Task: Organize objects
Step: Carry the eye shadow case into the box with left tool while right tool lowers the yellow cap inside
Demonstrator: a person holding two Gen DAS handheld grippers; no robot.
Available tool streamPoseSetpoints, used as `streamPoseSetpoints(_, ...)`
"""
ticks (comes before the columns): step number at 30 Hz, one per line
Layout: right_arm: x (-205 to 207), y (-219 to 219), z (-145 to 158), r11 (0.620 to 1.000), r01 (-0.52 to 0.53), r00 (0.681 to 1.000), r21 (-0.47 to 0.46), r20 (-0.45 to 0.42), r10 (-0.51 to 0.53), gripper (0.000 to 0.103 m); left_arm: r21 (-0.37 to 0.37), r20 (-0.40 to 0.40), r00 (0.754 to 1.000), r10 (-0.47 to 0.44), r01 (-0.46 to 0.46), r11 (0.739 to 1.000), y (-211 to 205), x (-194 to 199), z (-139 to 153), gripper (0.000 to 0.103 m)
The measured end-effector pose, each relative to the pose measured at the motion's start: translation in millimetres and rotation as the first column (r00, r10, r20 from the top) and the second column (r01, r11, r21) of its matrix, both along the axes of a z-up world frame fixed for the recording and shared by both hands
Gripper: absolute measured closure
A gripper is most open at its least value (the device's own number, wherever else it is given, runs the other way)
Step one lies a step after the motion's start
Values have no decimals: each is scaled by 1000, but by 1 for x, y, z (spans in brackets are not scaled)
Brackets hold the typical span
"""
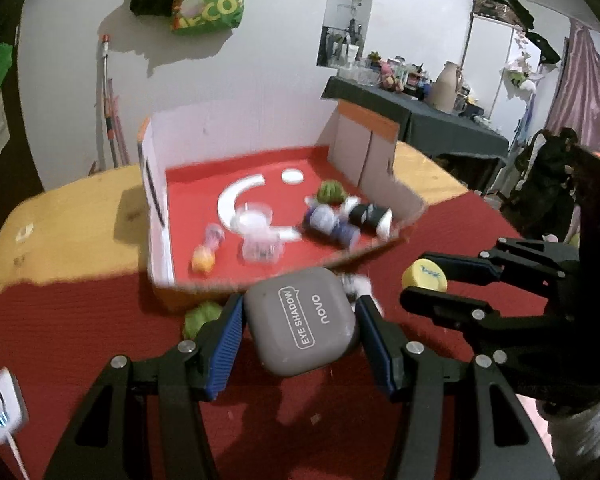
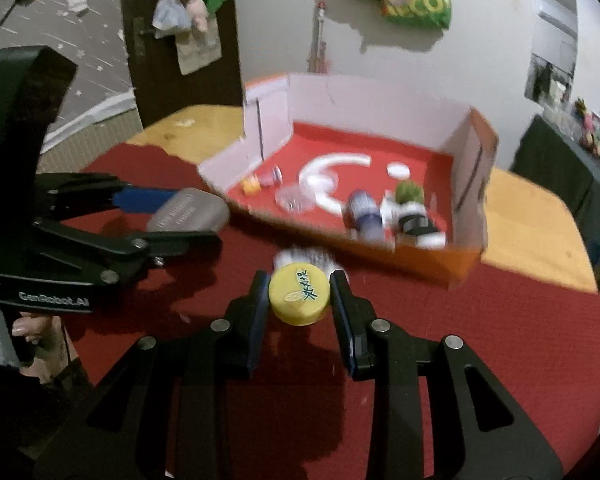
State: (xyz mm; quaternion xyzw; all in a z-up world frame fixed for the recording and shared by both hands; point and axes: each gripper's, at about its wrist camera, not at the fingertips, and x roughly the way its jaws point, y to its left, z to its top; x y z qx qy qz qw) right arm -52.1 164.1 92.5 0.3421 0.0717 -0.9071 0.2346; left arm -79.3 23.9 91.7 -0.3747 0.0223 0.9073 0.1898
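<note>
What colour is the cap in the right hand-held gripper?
Yellow cap, clearest in the right wrist view.

Black linkage fingers [image 1: 224, 344], blue ribbed pads, silver pivot screws.

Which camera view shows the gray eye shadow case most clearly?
The left wrist view. There the eye shadow case faces the camera, held between the left tool's blue pads, and its lid print is readable. The right wrist view shows the case only edge-on at the left, its print blurred.
</note>
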Motion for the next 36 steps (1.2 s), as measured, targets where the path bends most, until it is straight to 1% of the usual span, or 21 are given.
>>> streamPoseSetpoints(2,-10,-3,11,1000,-15,1000,10,-17,15,74,-15,-9,1000,3,-3,1000,3,-13,9,45)
streamPoseSetpoints(5,-34,-8,22,999,-24,1000,26,-10,24,74,-51,-4,1000,19,-19,999,7,-45,18,45)
streamPoseSetpoints(7,-53,-11,26,999,-31,1000,45,1,30,74,-80,16,999,35,-34,996,8,-71,20,45)
streamPoseSetpoints(9,-69,-12,27,997,-32,999,70,16,31,74,-90,45,998,49,-44,995,8,-93,20,45)
streamPoseSetpoints(12,-97,-14,24,995,-37,998,93,53,32,74,-105,96,994,61,-51,993,6,-122,15,45)
streamPoseSetpoints(18,-142,-20,7,986,-66,991,153,127,47,74,-170,162,983,84,-56,984,14,-165,-5,45)
streamPoseSetpoints(25,-176,-29,-18,980,-101,974,171,219,62,74,-205,195,974,117,-76,976,21,-193,-21,45)
streamPoseSetpoints(32,-196,-24,-33,982,-103,959,156,276,57,74,-215,210,968,139,-92,972,20,-207,-31,45)
streamPoseSetpoints(36,-204,-23,-42,980,-110,948,164,314,54,74,-217,231,961,153,-102,971,18,-213,-39,45)
